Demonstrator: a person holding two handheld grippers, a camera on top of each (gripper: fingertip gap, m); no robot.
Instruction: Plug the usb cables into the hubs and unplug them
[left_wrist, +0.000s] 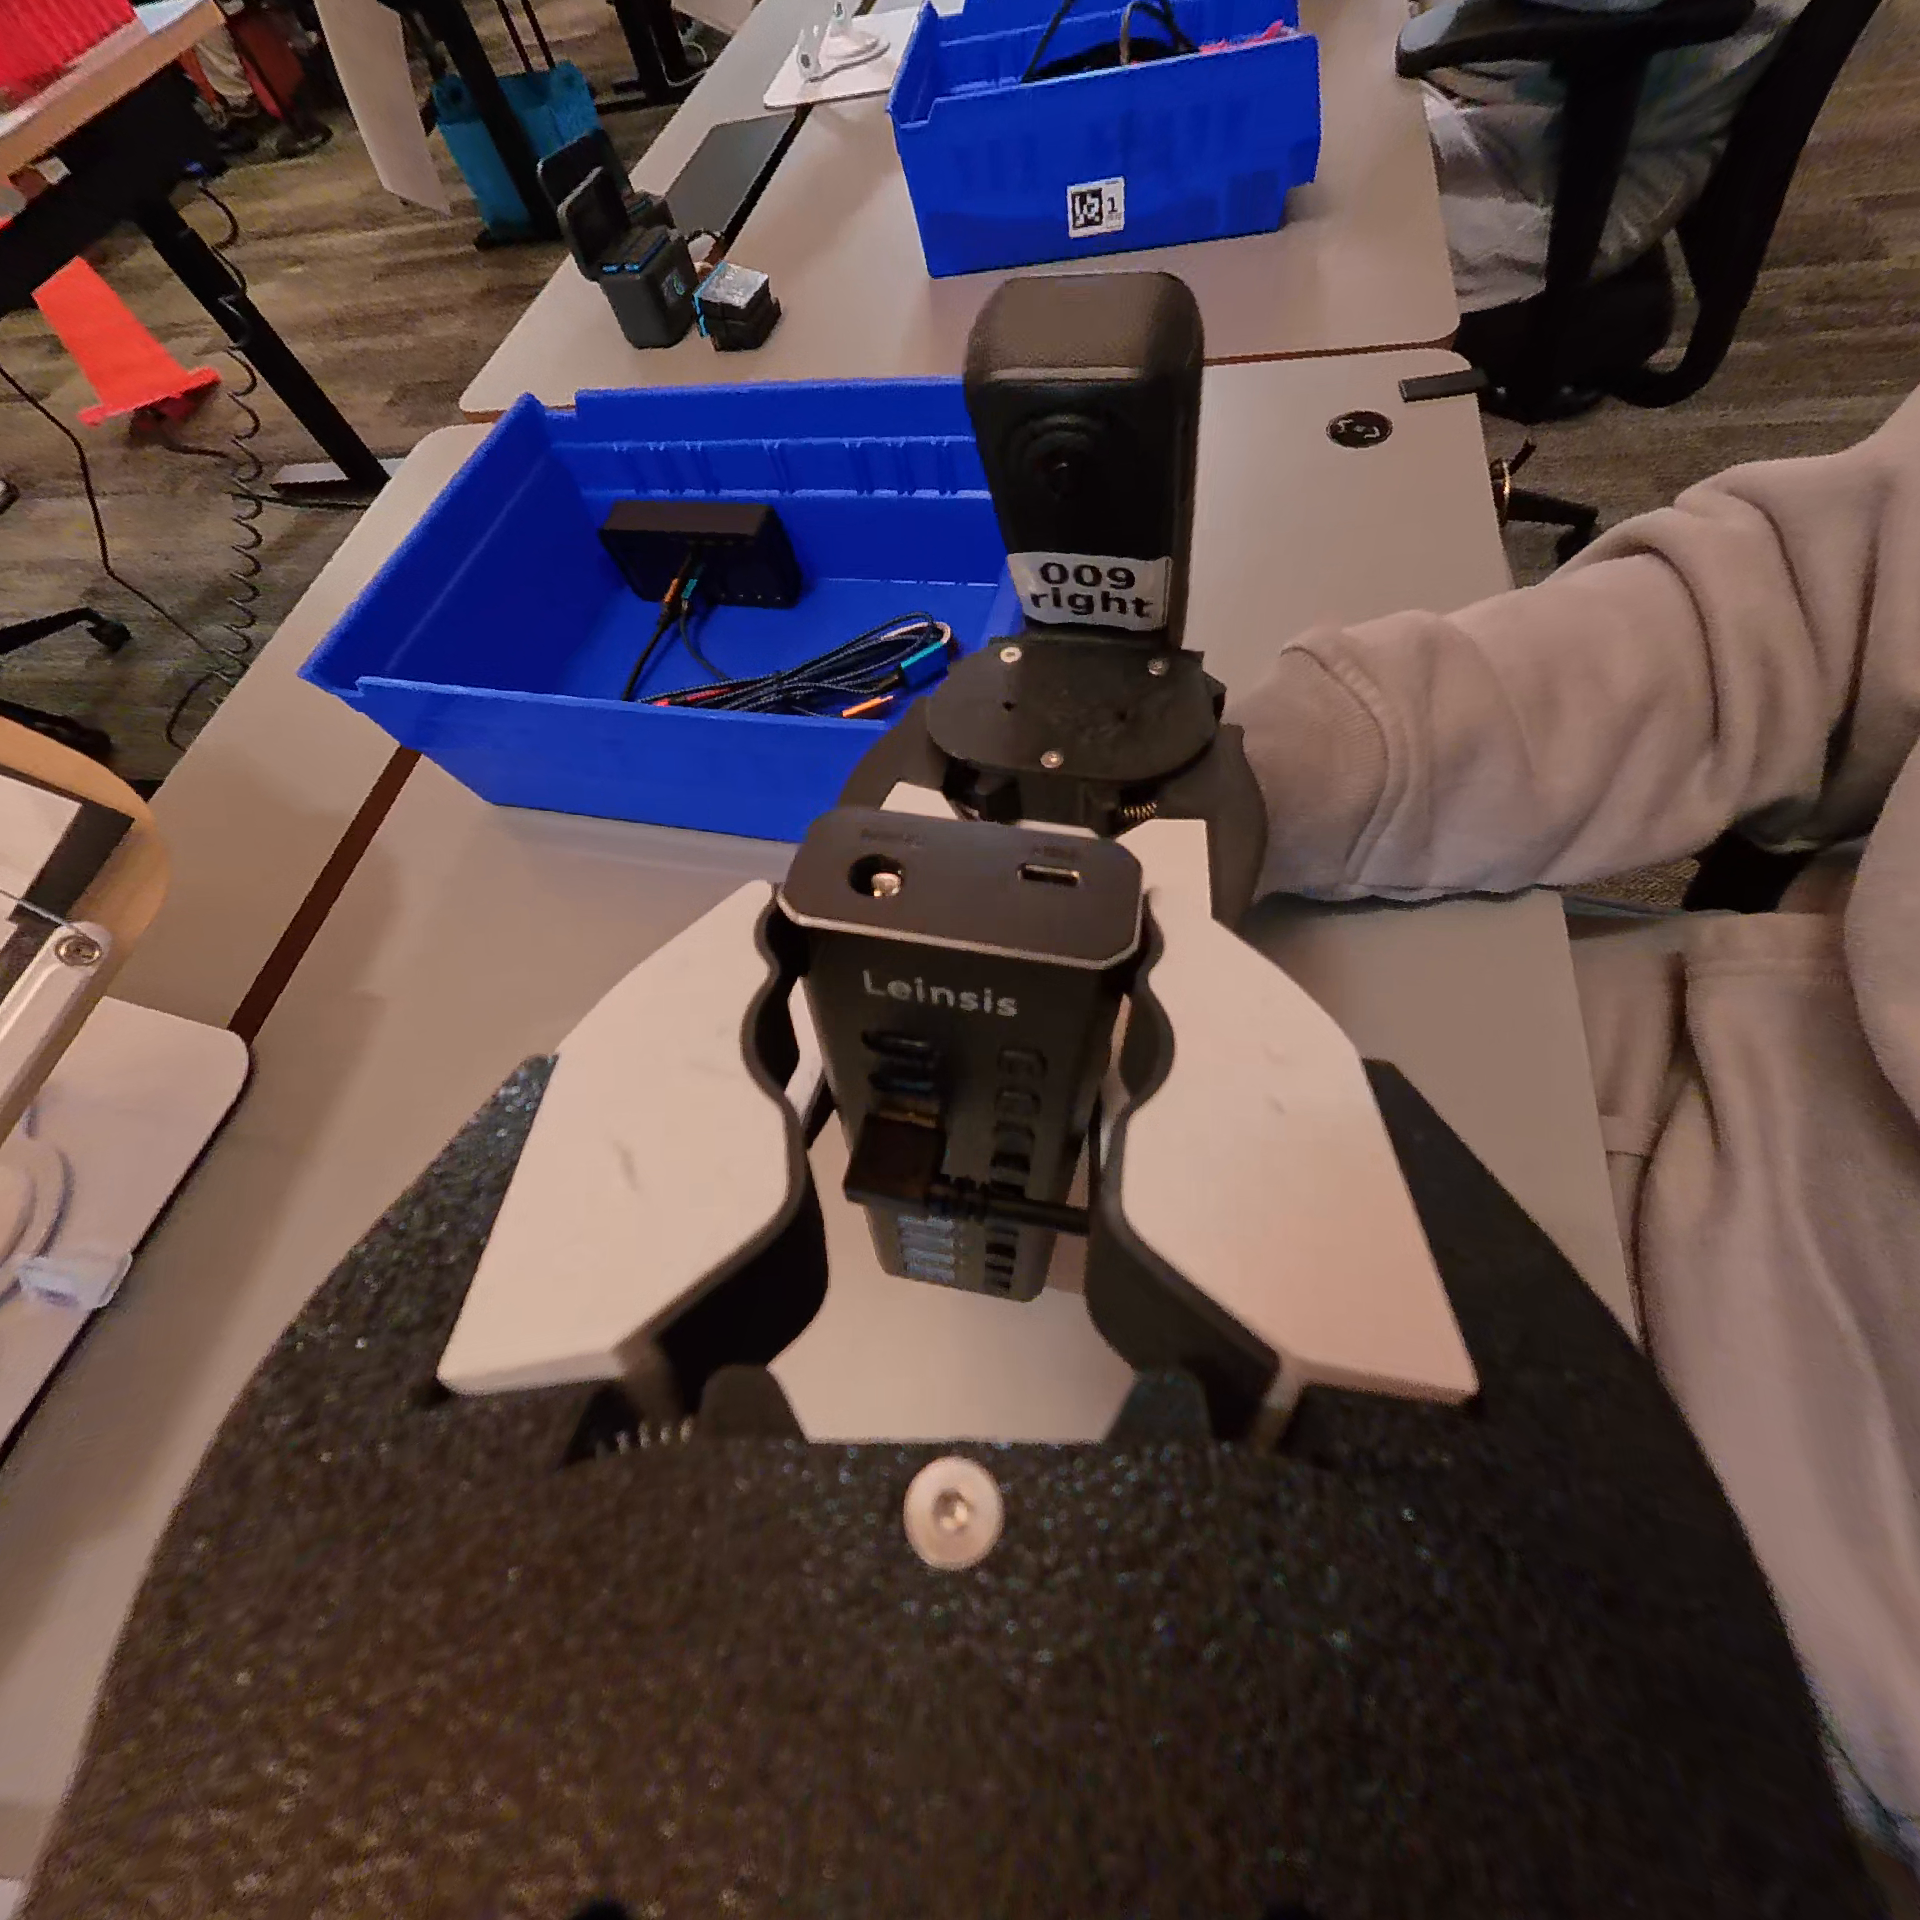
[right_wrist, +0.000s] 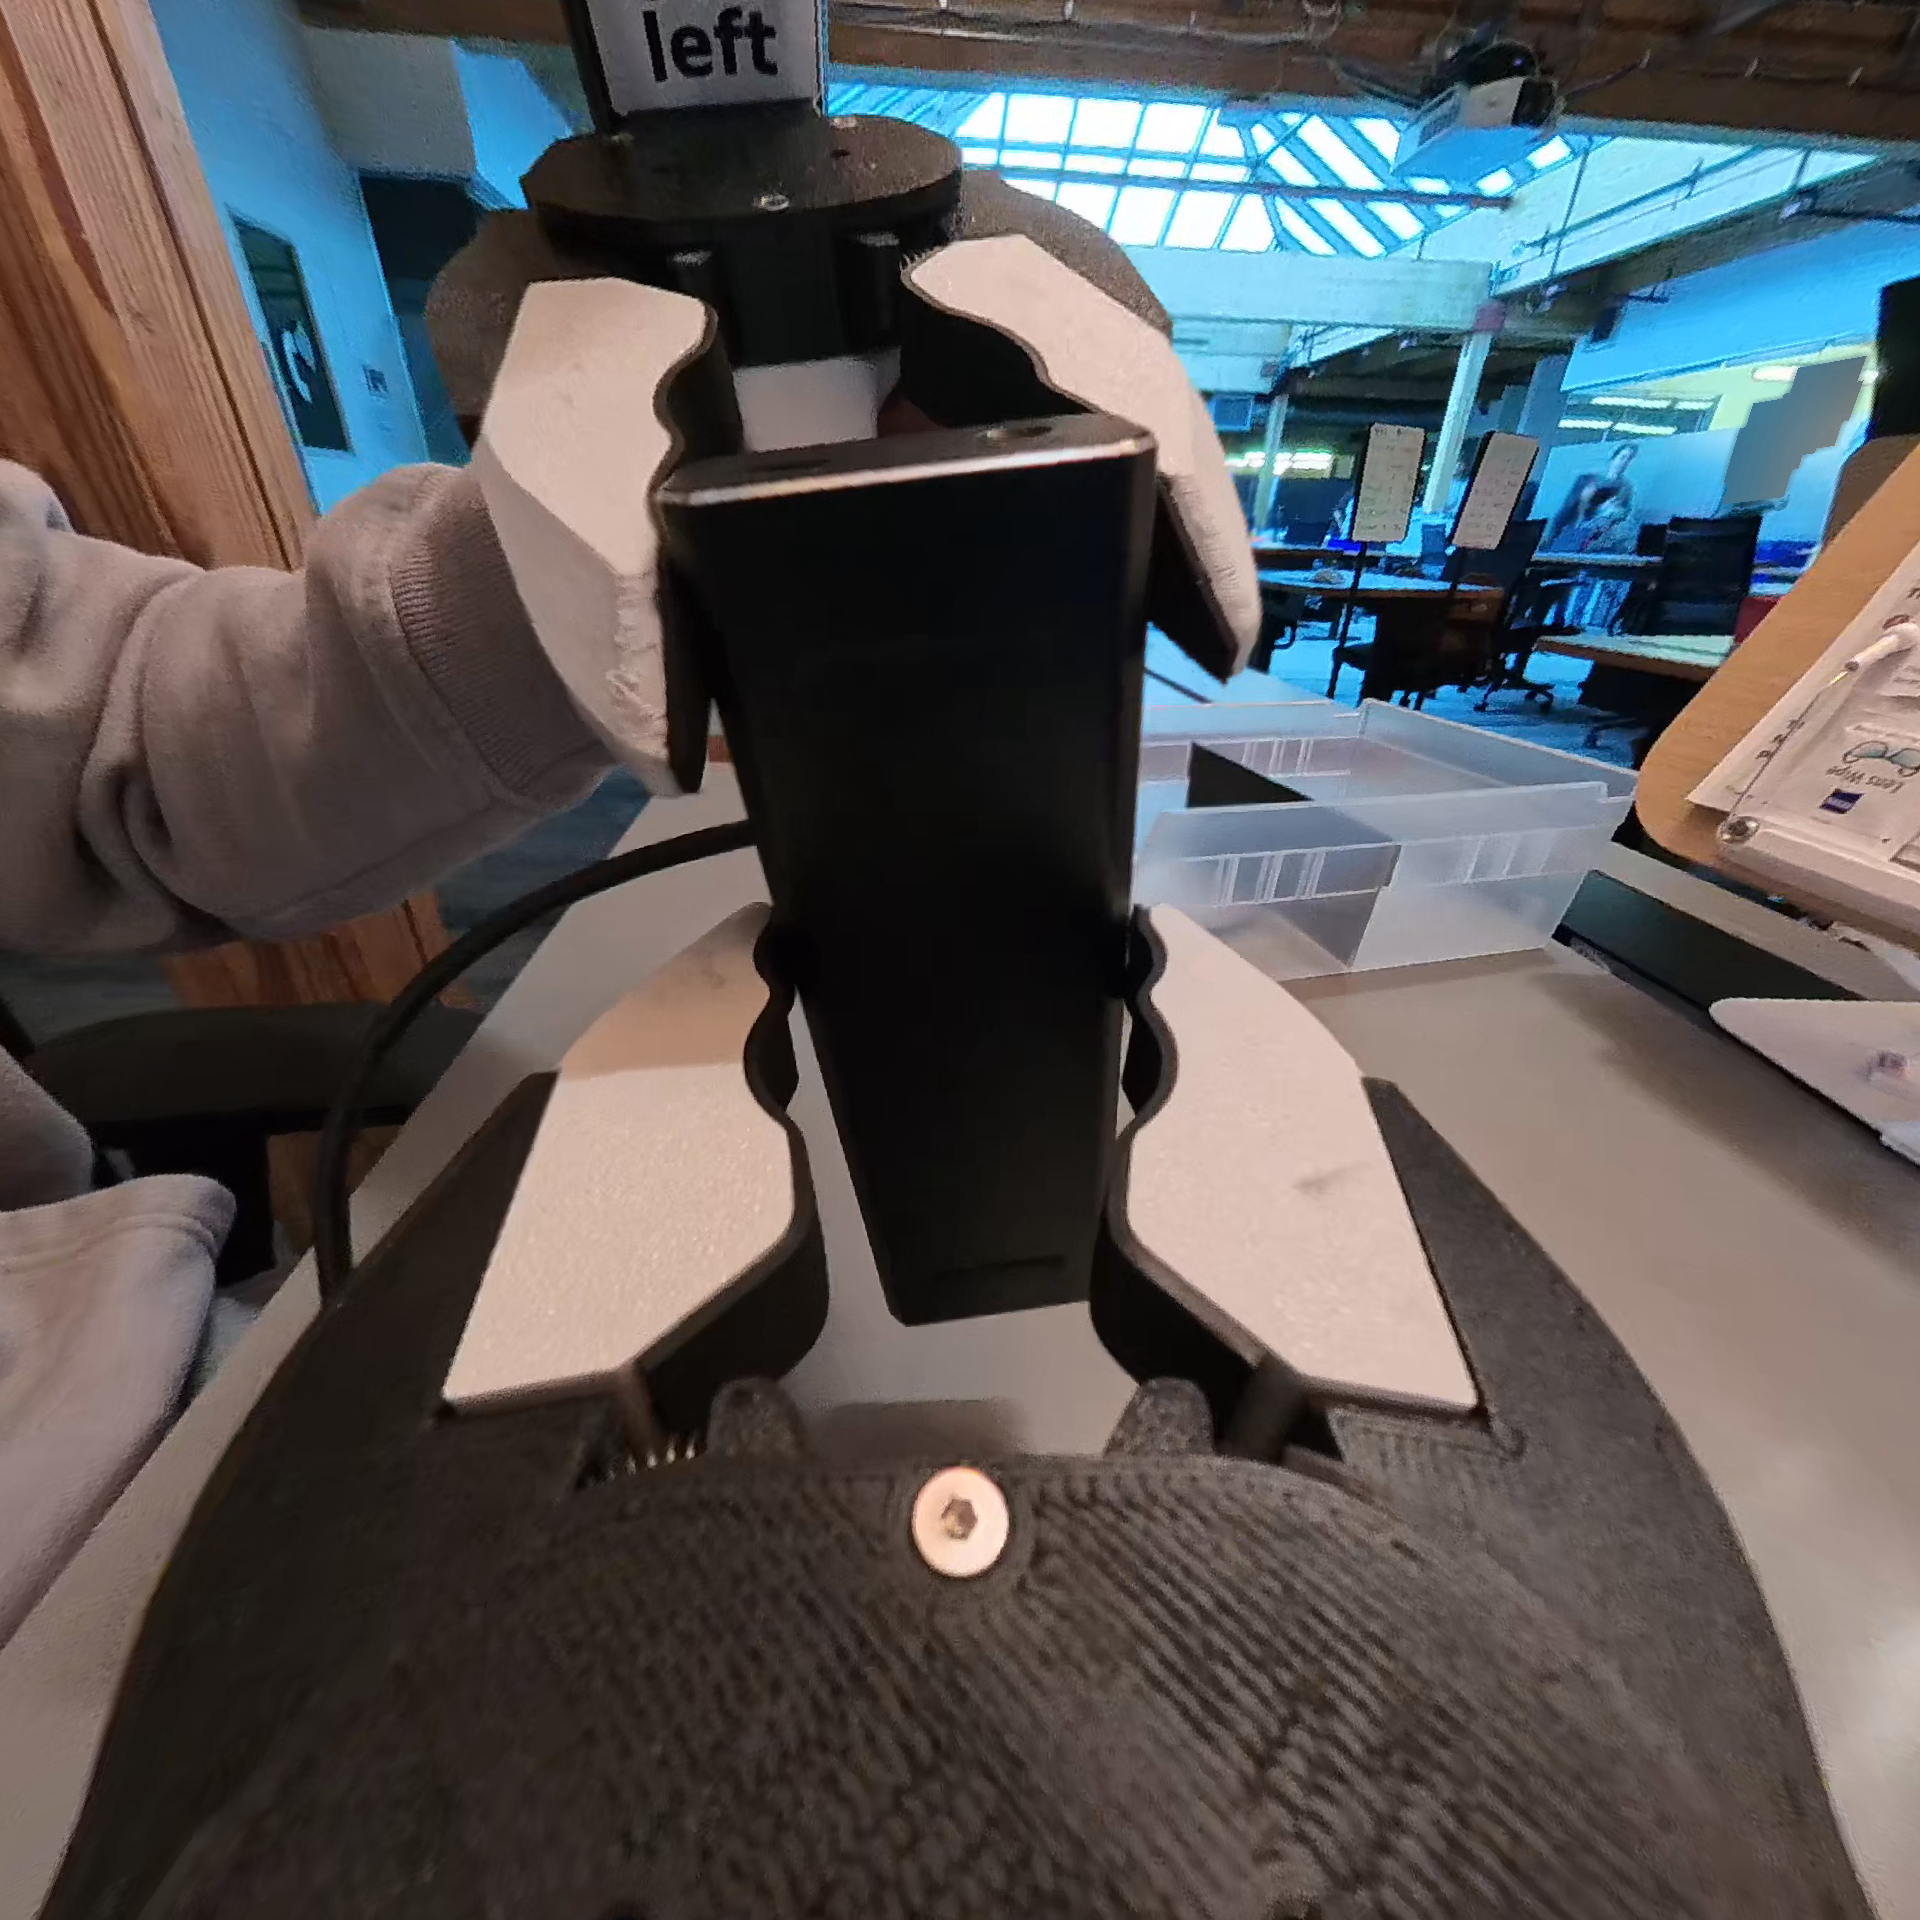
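The rigid, smooth-sided USB hub is pinched across its narrow sides by the left hand-held gripper and the right hand-held gripper, judged slippery, best gripped mid-body.

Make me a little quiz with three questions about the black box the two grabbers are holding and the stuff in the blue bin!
1. True or false: both the left gripper and the right gripper are closed on the same black hub.
2. Where does the second hub lie? A) in the near blue bin B) on the floor C) in the clear tray
3. Fill in: beside that second hub lies a loose bundle of ____.

Key: 1 true. 2 A. 3 cables.
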